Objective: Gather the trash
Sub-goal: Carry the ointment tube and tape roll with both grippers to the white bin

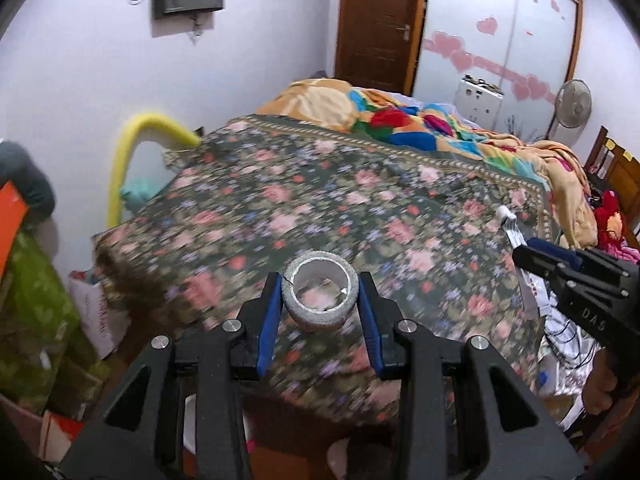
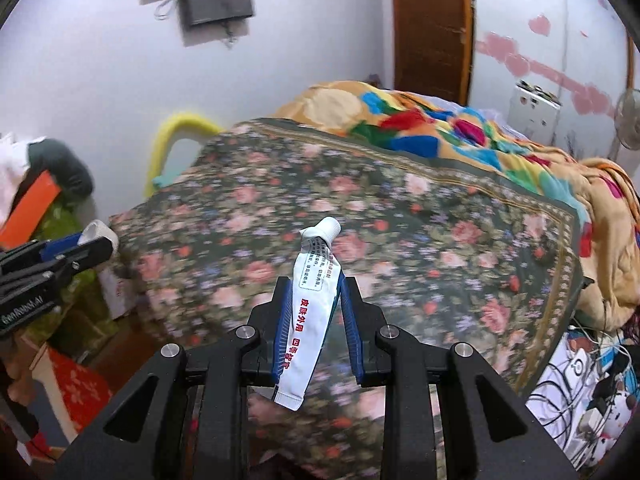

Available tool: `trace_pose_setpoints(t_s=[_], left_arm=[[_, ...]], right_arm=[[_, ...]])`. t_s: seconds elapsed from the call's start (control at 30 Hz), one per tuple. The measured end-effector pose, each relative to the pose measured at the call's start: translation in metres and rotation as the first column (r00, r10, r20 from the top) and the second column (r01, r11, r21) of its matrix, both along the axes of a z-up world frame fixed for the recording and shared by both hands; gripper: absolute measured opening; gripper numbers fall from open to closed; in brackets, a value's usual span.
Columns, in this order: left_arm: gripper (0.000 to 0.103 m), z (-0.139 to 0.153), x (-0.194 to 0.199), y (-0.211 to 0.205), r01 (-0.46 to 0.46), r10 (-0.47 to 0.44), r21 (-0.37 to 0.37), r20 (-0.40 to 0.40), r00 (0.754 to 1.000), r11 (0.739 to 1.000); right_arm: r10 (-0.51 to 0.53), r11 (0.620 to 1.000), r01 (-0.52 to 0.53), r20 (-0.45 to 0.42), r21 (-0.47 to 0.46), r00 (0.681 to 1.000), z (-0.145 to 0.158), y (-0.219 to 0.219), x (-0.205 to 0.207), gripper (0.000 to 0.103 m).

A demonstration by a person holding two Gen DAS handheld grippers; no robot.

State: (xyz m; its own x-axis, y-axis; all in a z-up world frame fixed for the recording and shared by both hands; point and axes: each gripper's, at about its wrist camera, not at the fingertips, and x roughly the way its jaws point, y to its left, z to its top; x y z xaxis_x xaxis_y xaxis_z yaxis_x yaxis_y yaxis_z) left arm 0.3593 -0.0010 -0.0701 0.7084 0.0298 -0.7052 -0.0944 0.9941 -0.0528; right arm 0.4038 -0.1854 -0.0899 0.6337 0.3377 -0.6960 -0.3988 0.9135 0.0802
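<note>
My left gripper (image 1: 319, 285) is shut on a grey, nearly used-up tape roll (image 1: 319, 290) and holds it above the floral cloth (image 1: 304, 200) on the table. My right gripper (image 2: 314, 286) is shut on a white ointment tube (image 2: 310, 312) with red lettering, cap pointing away, also held above the cloth. The right gripper with the tube (image 1: 510, 226) shows at the right edge of the left wrist view. The left gripper with the roll (image 2: 98, 234) shows at the left edge of the right wrist view.
A bed with a colourful blanket (image 1: 420, 120) lies behind the table. A yellow foam tube (image 1: 124, 160) curves at the table's far left. Green and red boxes (image 1: 36, 320) are stacked at left. Cables and chargers (image 2: 592, 380) lie at lower right. A wooden door (image 1: 376, 20) stands at the back.
</note>
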Motion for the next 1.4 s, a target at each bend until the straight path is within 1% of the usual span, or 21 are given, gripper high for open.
trace_pose_setpoints(t_s=[0.07, 0.17, 0.27, 0.4, 0.53, 0.6, 0.8, 0.87, 0.93, 1.03, 1.17, 1.3, 1.4], left_arm=[[0.036, -0.004, -0.020, 0.014, -0.036, 0.036, -0.005, -0.006, 0.999, 0.999], [0.036, -0.011, -0.054, 0.038, -0.087, 0.087, -0.034, -0.018, 0.996, 0.996], [0.036, -0.018, -0.084, 0.059, -0.134, 0.134, -0.032, -0.026, 0.991, 0.990], [0.036, -0.033, -0.122, 0.089, -0.202, 0.200, -0.022, -0.048, 0.979, 0.979], [0.036, -0.052, -0.151, 0.122, -0.259, 0.254, -0.051, -0.085, 0.963, 0.965], [0.036, -0.065, -0.162, 0.139, -0.294, 0.287, -0.057, -0.113, 0.951, 0.954], [0.036, -0.102, -0.176, 0.180, -0.368, 0.349, -0.083, -0.181, 0.919, 0.926], [0.036, -0.117, -0.180, 0.189, -0.389, 0.368, -0.076, -0.201, 0.908, 0.918], [0.036, -0.132, -0.181, 0.194, -0.402, 0.374, -0.088, -0.225, 0.899, 0.912], [0.036, -0.160, -0.183, 0.204, -0.425, 0.379, -0.126, -0.281, 0.882, 0.896], [0.036, -0.183, -0.186, 0.215, -0.449, 0.385, -0.147, -0.327, 0.863, 0.882], [0.036, -0.194, -0.185, 0.226, -0.461, 0.386, -0.159, -0.352, 0.852, 0.873], [0.036, -0.198, -0.183, 0.232, -0.469, 0.389, -0.161, -0.365, 0.846, 0.868]], right_arm=[[0.038, 0.999, -0.038, 0.005, 0.007, 0.999, 0.002, 0.017, -0.016, 0.023], [0.093, 0.996, -0.093, 0.001, 0.009, 0.996, 0.001, 0.043, -0.035, 0.023], [0.157, 0.988, -0.157, -0.006, 0.000, 0.988, -0.001, 0.072, -0.056, 0.023], [0.243, 0.970, -0.244, -0.027, -0.022, 0.970, -0.012, 0.113, -0.082, 0.023], [0.319, 0.946, -0.321, -0.055, -0.043, 0.946, -0.026, 0.149, -0.103, 0.023], [0.356, 0.931, -0.360, -0.075, -0.054, 0.932, -0.035, 0.169, -0.113, 0.023], [0.427, 0.893, -0.440, -0.130, -0.094, 0.895, -0.061, 0.218, -0.131, 0.023], [0.442, 0.882, -0.460, -0.154, -0.104, 0.884, -0.071, 0.230, -0.135, 0.023], [0.457, 0.870, -0.480, -0.177, -0.115, 0.872, -0.081, 0.244, -0.139, 0.023], [0.477, 0.852, -0.508, -0.213, -0.128, 0.853, -0.097, 0.263, -0.140, 0.023], [0.501, 0.824, -0.550, -0.274, -0.140, 0.821, -0.117, 0.288, -0.139, 0.023], [0.508, 0.808, -0.572, -0.325, -0.141, 0.798, -0.135, 0.311, -0.133, 0.023], [0.495, 0.816, -0.562, -0.339, -0.136, 0.800, -0.141, 0.323, -0.124, 0.024]])
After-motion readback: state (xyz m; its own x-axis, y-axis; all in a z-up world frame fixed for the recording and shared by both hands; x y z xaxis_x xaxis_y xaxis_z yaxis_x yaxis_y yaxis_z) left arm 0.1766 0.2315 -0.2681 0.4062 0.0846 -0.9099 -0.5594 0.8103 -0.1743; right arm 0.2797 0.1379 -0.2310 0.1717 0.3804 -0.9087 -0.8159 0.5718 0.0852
